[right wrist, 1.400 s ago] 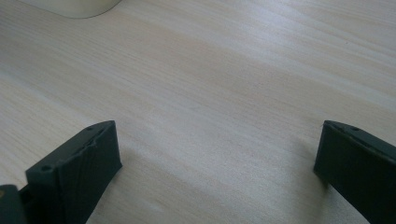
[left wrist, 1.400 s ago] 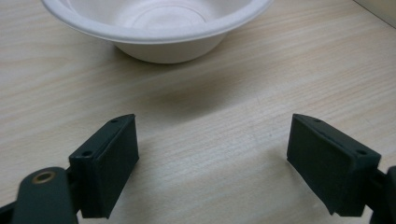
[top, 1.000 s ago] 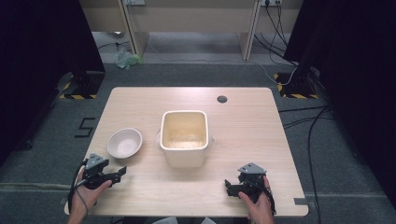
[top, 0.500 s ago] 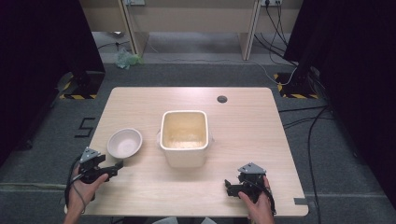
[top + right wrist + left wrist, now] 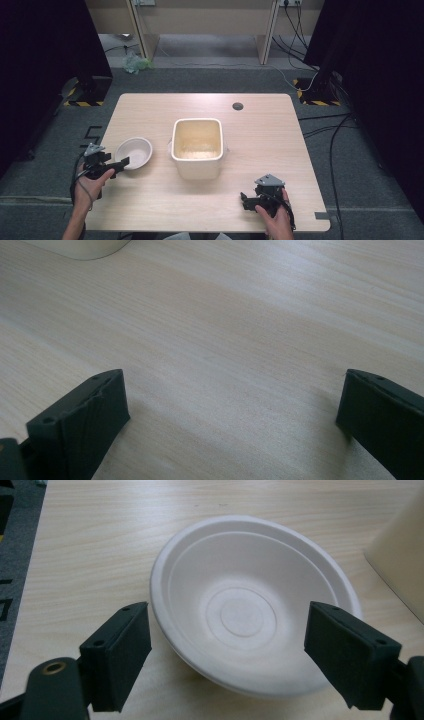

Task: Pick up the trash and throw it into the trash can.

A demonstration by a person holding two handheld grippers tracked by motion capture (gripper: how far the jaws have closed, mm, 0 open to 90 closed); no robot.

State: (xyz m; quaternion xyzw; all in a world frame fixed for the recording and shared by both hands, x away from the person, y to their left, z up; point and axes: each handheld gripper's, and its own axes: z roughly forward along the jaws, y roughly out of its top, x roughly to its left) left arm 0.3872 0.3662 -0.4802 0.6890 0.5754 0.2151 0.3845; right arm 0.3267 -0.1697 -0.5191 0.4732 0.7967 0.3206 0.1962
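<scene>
Left hand-held gripper has swung in since the earlier frame. Worktop: cream tub beyond. White bowl lies straight ahead, near rim between wide-open empty jaws, untouched. Right hand-held gripper well apart, open, empty; left is nearer.

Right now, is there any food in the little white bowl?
No, in the left gripper view the white bowl is bare inside, showing just its smooth ringed bottom between the open jaws.
</scene>
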